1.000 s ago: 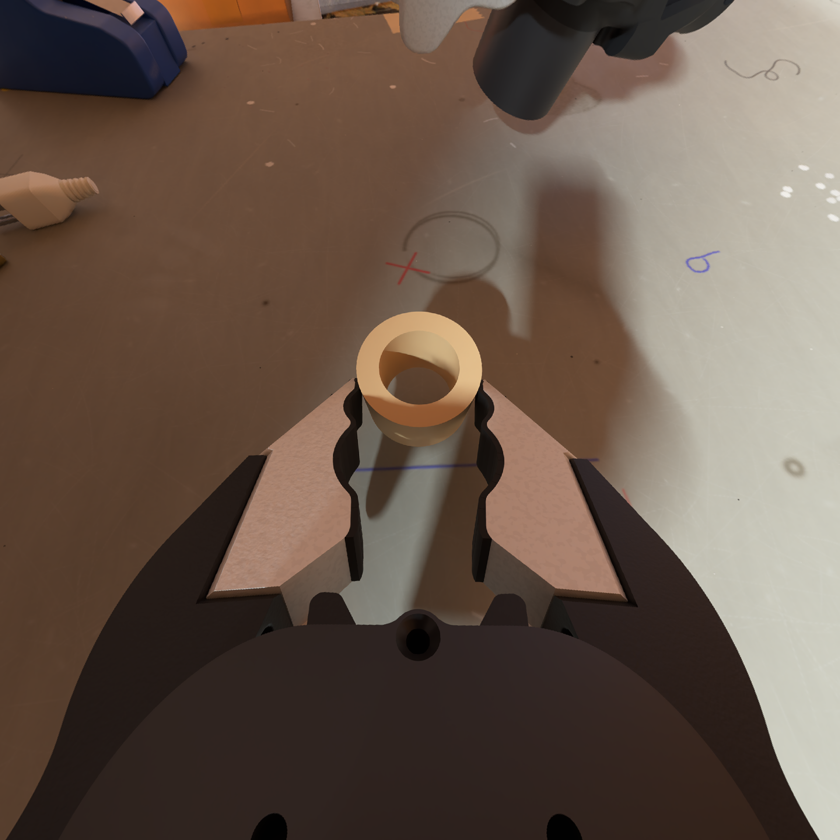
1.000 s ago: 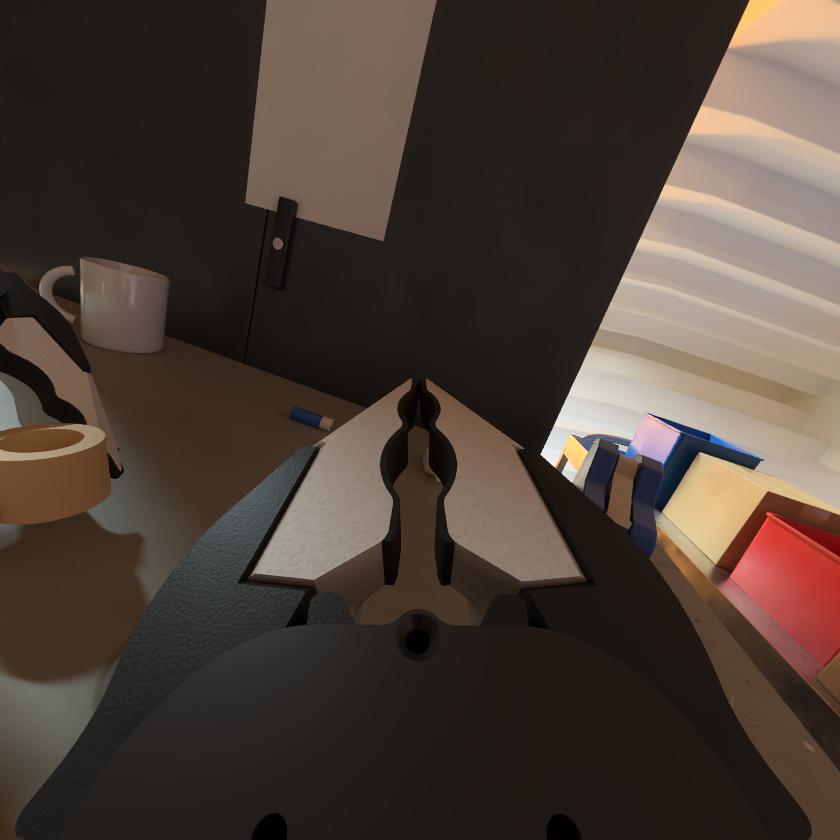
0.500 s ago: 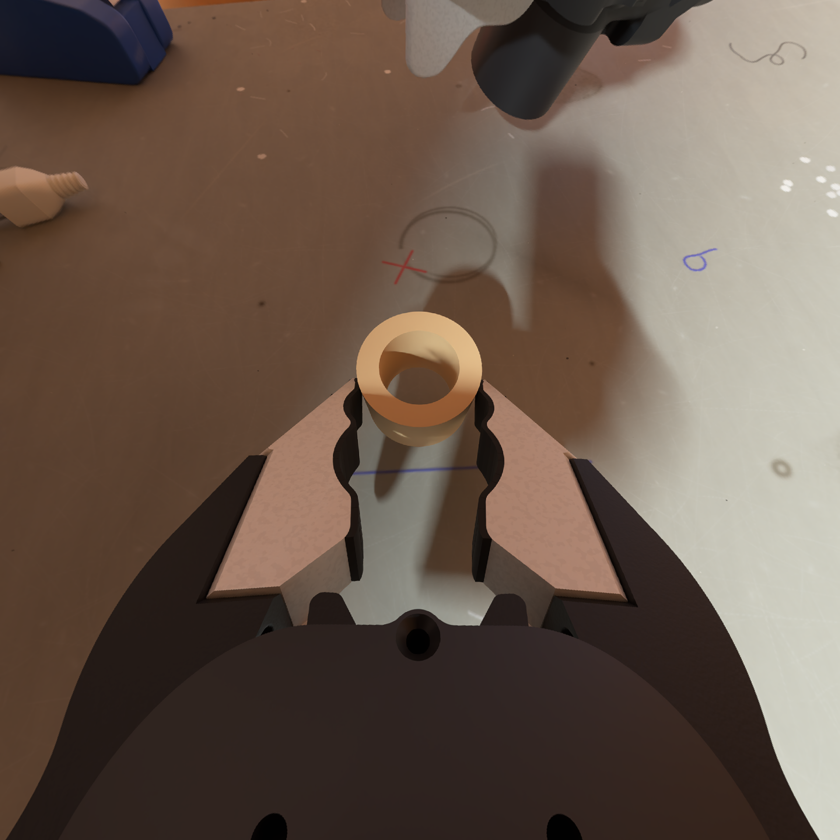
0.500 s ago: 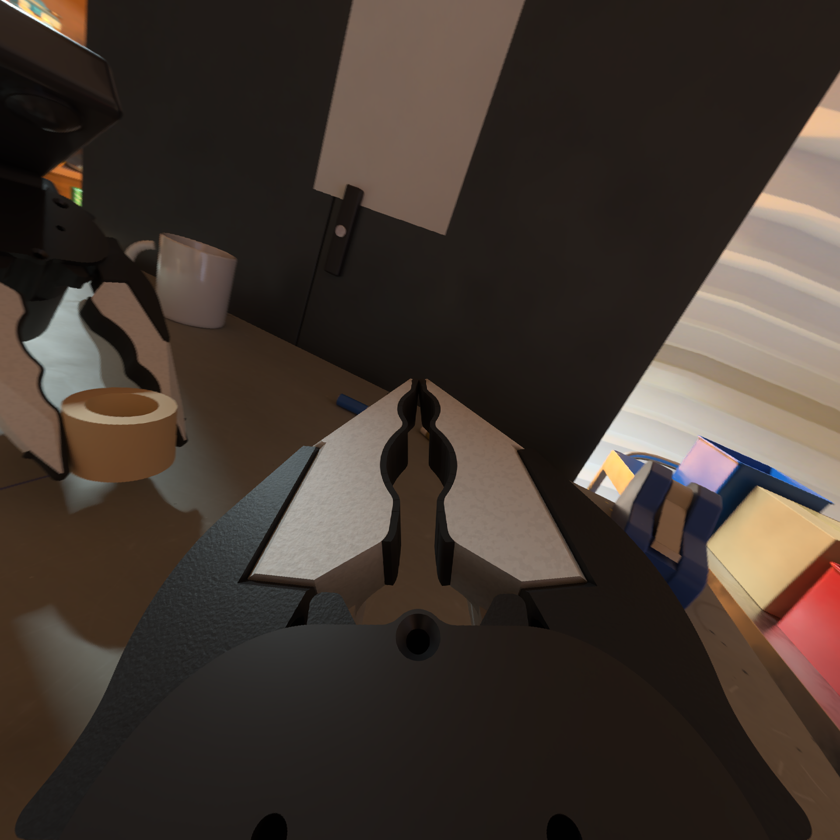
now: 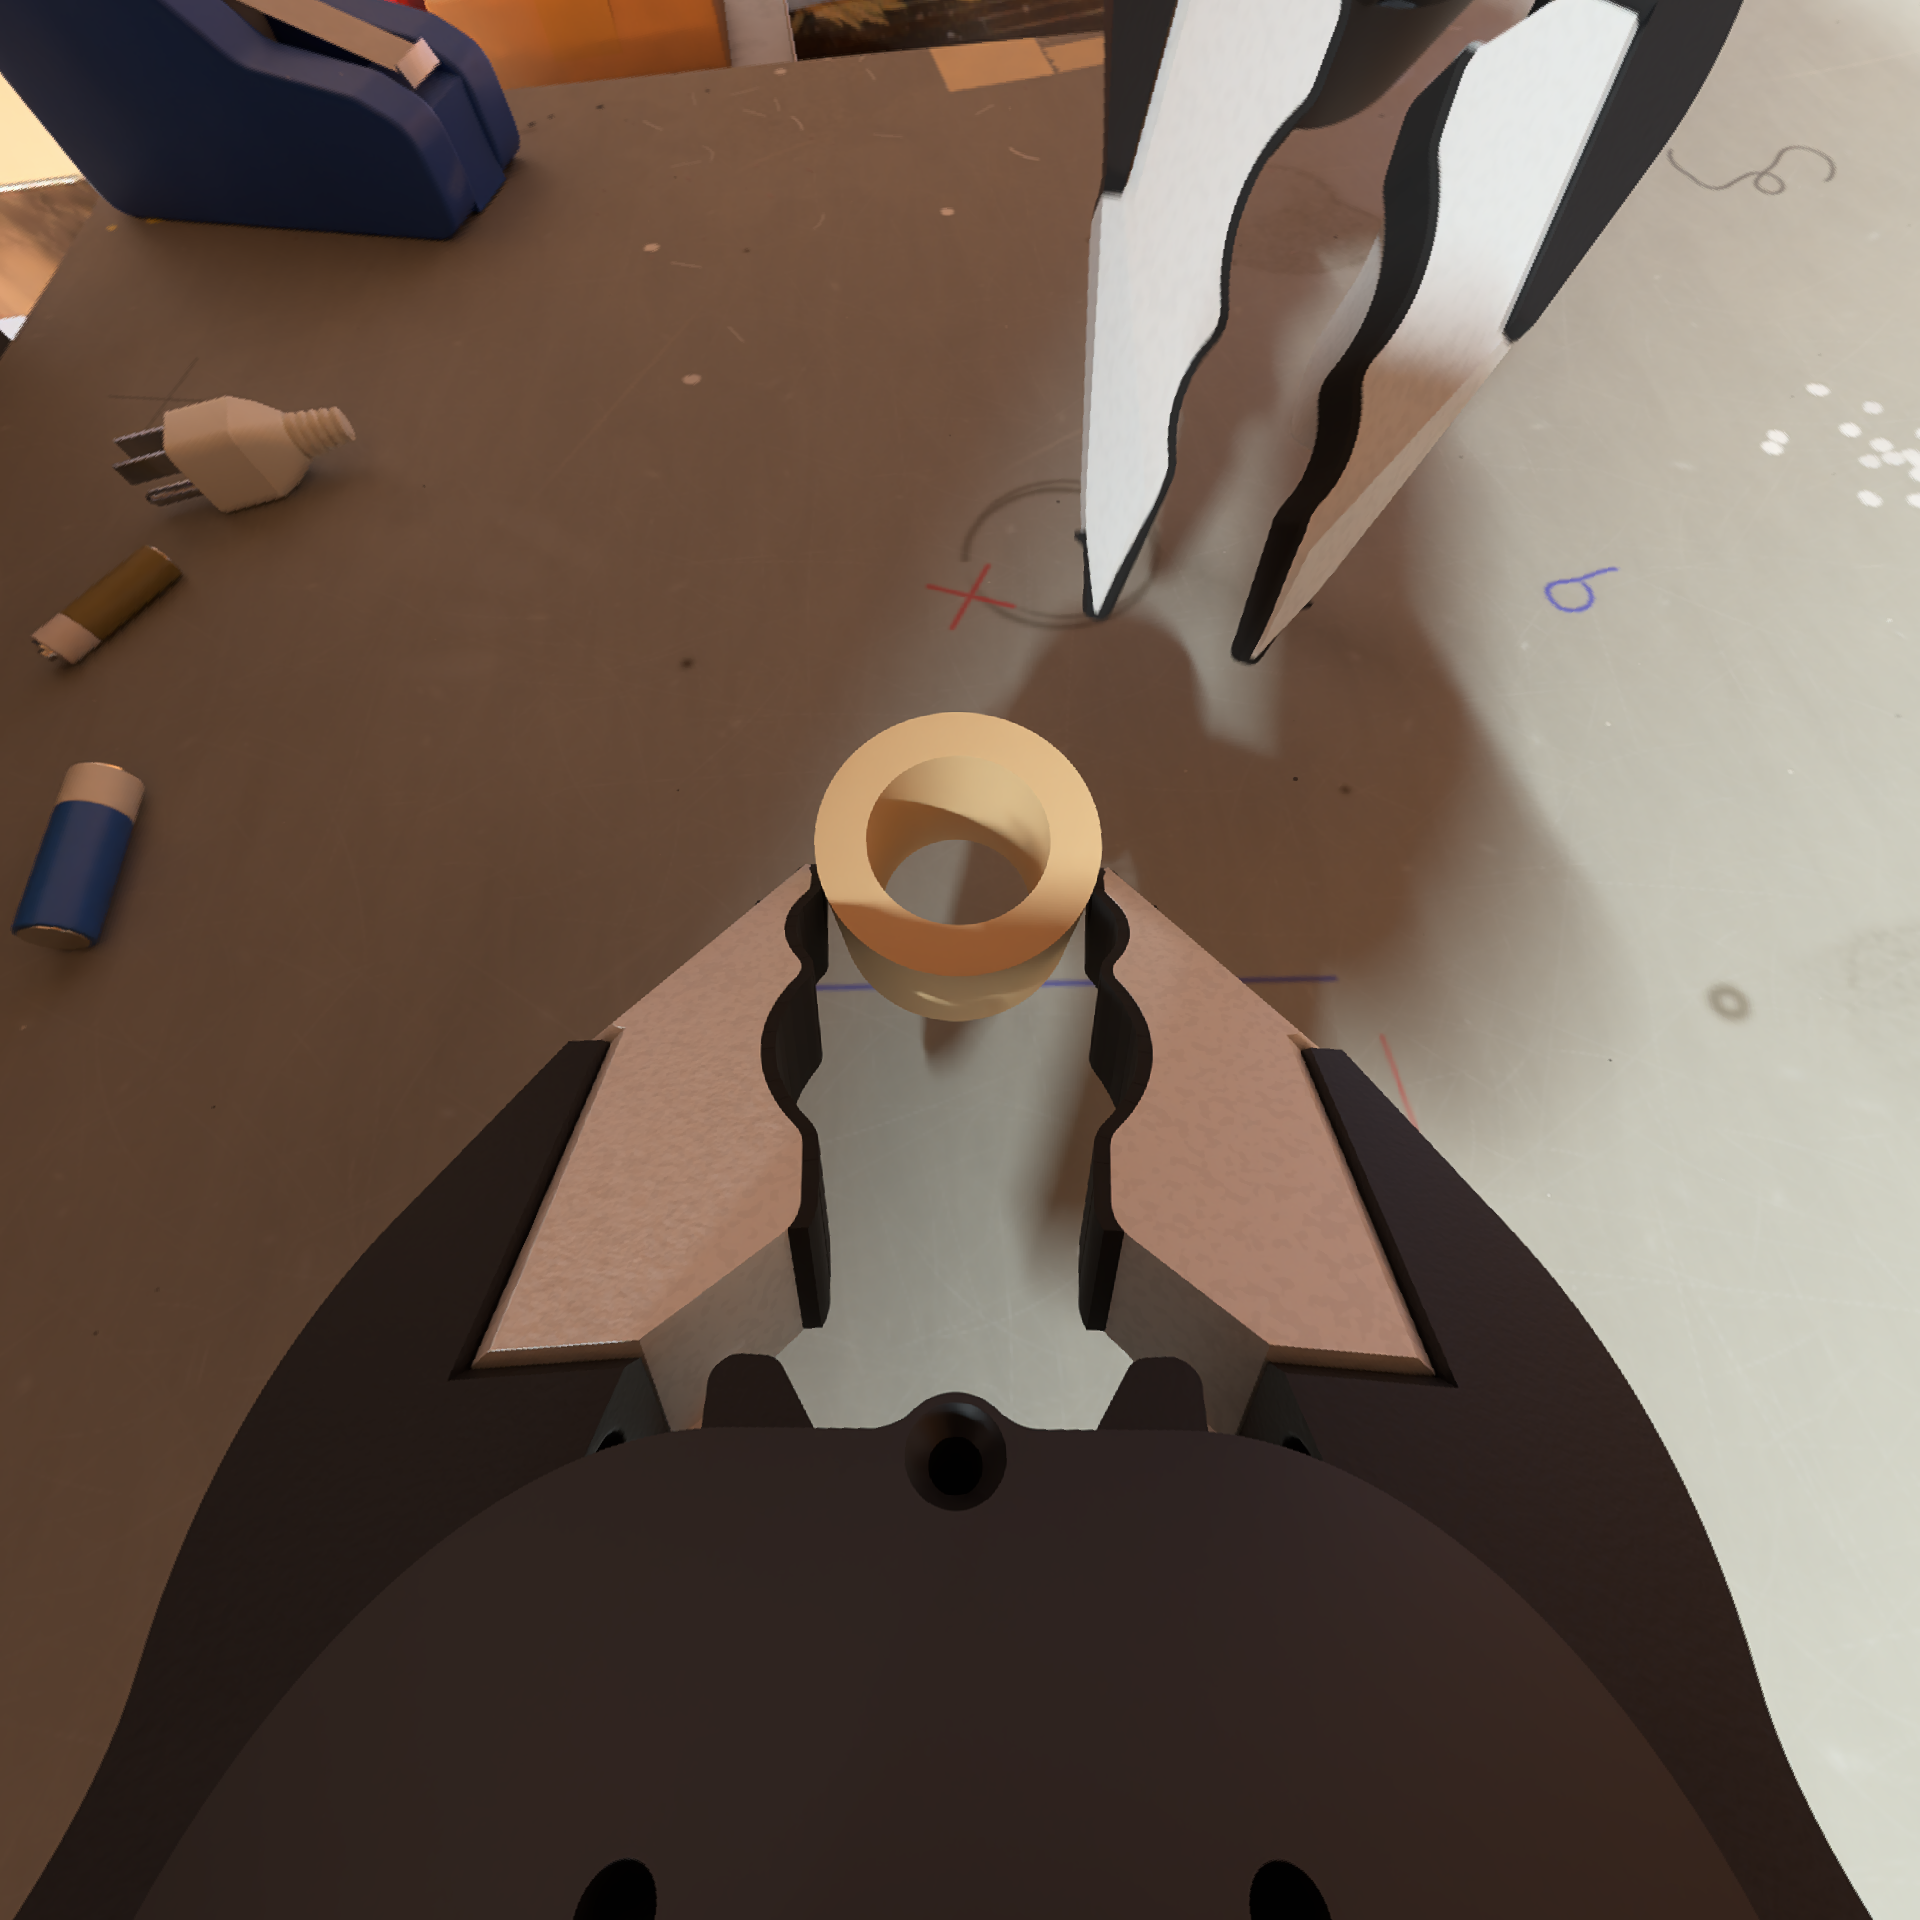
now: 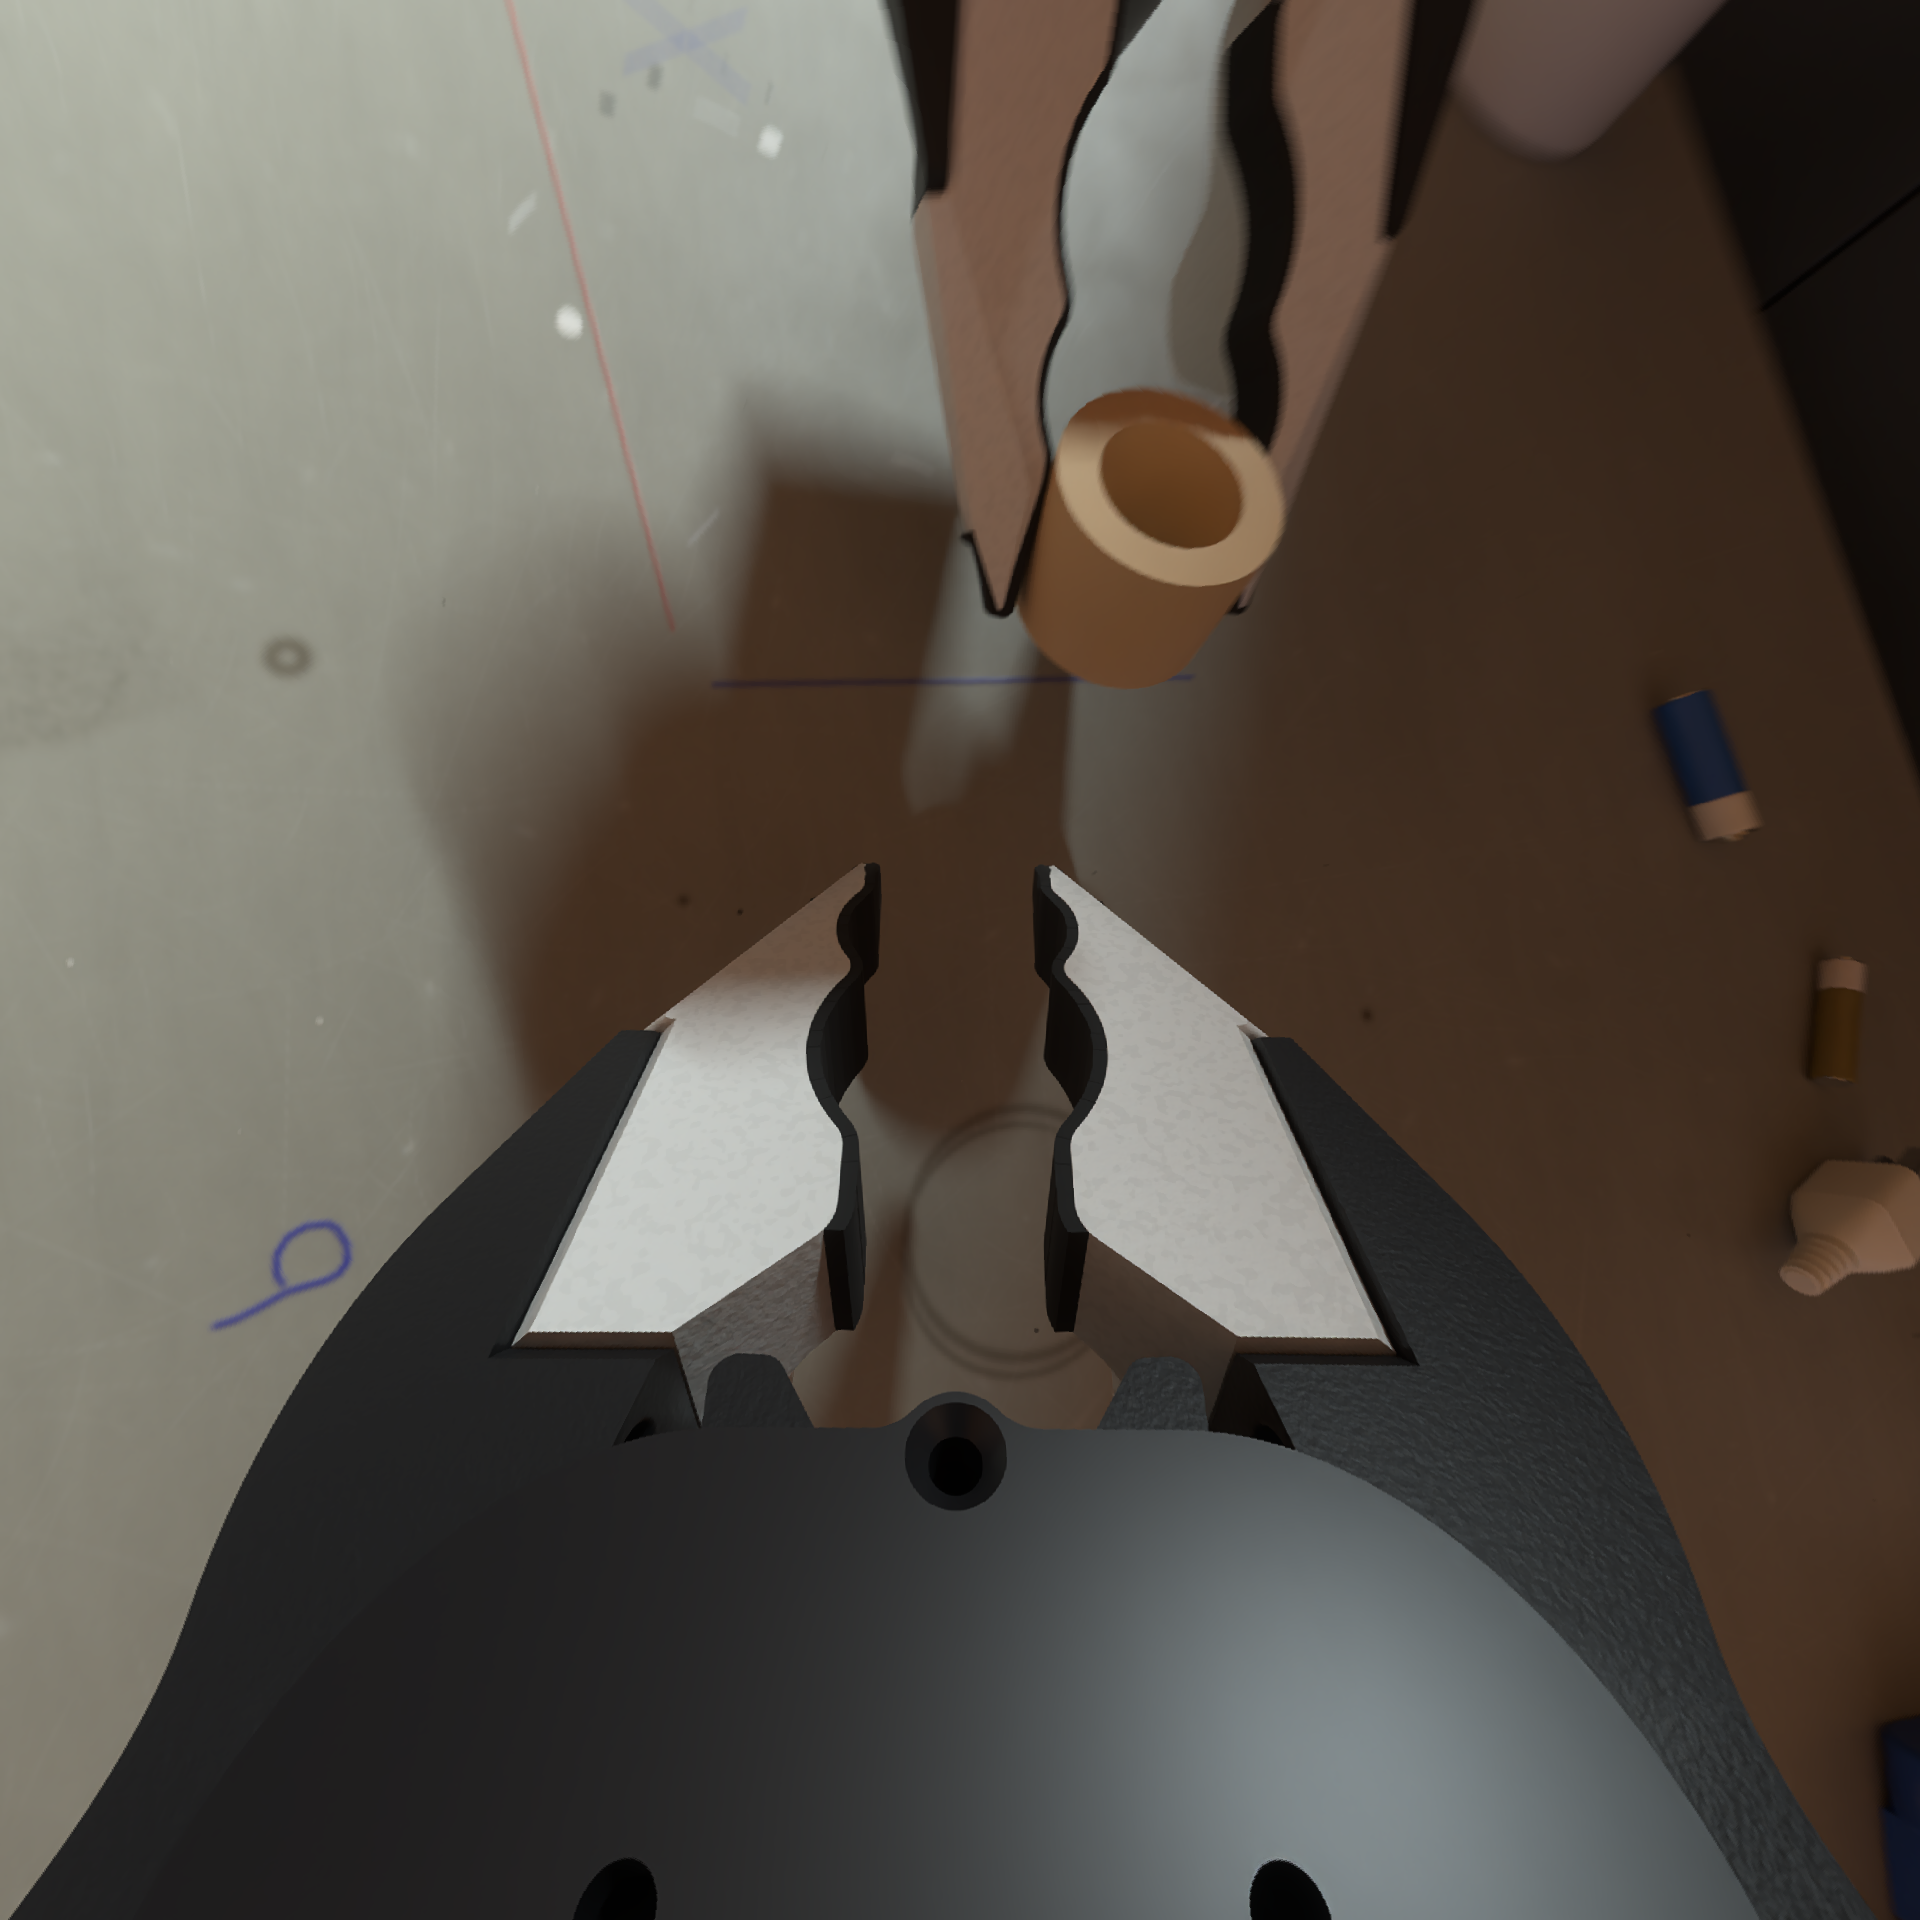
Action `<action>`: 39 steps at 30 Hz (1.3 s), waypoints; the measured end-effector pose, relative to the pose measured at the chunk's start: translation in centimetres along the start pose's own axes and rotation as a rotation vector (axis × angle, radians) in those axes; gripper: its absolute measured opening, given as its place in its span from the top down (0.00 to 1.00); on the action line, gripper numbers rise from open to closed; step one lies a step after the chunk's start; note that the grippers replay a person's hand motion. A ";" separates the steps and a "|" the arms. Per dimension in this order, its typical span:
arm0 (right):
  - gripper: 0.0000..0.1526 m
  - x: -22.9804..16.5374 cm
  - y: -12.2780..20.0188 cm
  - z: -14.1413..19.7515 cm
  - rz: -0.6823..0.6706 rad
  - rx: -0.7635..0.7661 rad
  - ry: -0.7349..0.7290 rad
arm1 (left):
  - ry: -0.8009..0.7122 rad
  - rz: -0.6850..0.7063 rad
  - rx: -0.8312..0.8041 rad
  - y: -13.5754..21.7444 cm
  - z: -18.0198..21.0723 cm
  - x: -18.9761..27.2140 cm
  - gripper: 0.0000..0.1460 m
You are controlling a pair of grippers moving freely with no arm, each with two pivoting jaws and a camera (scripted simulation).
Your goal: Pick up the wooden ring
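Observation:
The wooden ring (image 5: 956,831) is a short tan tube with its hole facing up. My left gripper (image 5: 956,899) is shut on it at the fingertips and holds it above the table. In the right wrist view the ring (image 6: 1153,540) shows ahead, pinched between the left gripper's fingers (image 6: 987,416). My right gripper (image 6: 956,873) is open and empty, pointing down at the table a short way from the ring. In the left wrist view the right gripper (image 5: 1169,629) hangs just beyond the ring, tips near a drawn circle.
On the brown and grey table (image 5: 623,675) lie a beige plug (image 5: 229,452), a brown battery (image 5: 109,603) and a blue battery (image 5: 78,852) at the left. A dark blue tape dispenser (image 5: 260,114) stands at the far left corner. The plug (image 6: 1849,1226) and the batteries also show at the right of the right wrist view.
My right gripper has swung from facing the dark wall to pointing down at the table, and has opened. My left gripper still holds the ring and has risen a little.

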State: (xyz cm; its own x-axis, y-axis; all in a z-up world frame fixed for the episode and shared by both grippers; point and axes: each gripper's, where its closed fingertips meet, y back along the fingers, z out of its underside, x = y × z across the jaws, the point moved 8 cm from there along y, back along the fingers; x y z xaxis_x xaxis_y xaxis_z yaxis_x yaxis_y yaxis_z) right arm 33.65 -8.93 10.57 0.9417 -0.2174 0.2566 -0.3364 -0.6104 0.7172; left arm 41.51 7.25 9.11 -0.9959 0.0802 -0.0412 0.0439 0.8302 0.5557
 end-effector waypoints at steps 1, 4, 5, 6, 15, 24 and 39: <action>0.82 0.0 -0.4 -0.2 -0.025 -0.050 0.013 | -0.003 0.004 -0.002 0.0 0.0 0.1 0.66; 0.85 0.1 -1.2 -0.6 -0.067 -0.159 0.028 | -0.015 0.016 -0.013 -0.2 -0.2 0.3 0.66; 0.86 0.2 -1.3 -0.8 -0.065 -0.182 0.039 | -0.018 0.021 -0.015 -0.3 -0.2 0.3 0.66; 0.87 0.2 -1.4 -0.9 -0.057 -0.206 0.055 | -0.021 0.026 -0.017 -0.3 -0.3 0.4 0.66; 1.00 -0.3 -0.9 -0.9 -0.087 -0.258 0.171 | -0.029 0.061 -0.011 -0.4 -0.9 0.8 0.66; 0.95 -0.1 2.5 0.3 0.140 0.161 0.034 | 0.030 -0.090 0.027 -0.7 -1.2 3.5 0.66; 0.95 1.8 4.0 5.0 0.603 0.744 -0.259 | 0.143 -0.356 -0.042 -2.9 -1.7 5.7 0.66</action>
State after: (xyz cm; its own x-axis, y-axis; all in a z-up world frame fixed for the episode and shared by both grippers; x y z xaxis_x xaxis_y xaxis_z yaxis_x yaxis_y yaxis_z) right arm 34.04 -15.55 10.70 0.6144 -0.7544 0.2310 -0.7565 -0.6465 -0.0993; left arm 35.57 4.42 8.66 -0.9492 -0.2895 -0.1232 -0.3073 0.7688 0.5608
